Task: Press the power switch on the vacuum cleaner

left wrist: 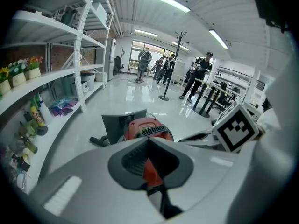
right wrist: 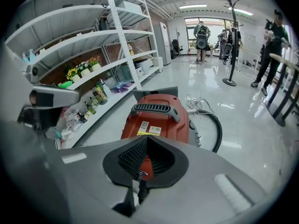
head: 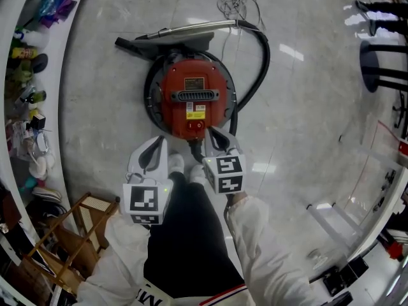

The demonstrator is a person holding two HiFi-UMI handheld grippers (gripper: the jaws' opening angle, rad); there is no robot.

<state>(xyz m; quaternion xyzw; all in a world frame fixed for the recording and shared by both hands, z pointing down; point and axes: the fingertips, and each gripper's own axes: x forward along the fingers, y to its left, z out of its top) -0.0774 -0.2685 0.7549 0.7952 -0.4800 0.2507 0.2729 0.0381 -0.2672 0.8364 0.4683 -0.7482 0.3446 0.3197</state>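
A round red vacuum cleaner (head: pixel 191 97) stands on the pale floor in front of the person's feet. Its small dark switch (head: pixel 196 125) sits on the near edge of the red top, below the yellow label. My right gripper (head: pixel 211 131) is shut, its tips just right of the switch and over the cleaner's near rim. My left gripper (head: pixel 158 141) is also shut and empty, hanging to the left of the cleaner. The red body (right wrist: pixel 156 120) fills the right gripper view just beyond the closed jaws (right wrist: pixel 146 136). In the left gripper view the cleaner (left wrist: pixel 147 127) shows past the tips (left wrist: pixel 149 139).
A black hose (head: pixel 258 59) loops round the cleaner's right side to a metal wand (head: pixel 185 29) behind it, with a loose cord (head: pixel 233 2) beyond. White shelves (head: pixel 25 75) of small goods run along the left. A wooden rack (head: pixel 70 231) stands near left. People stand far off by a coat stand (left wrist: pixel 164 64).
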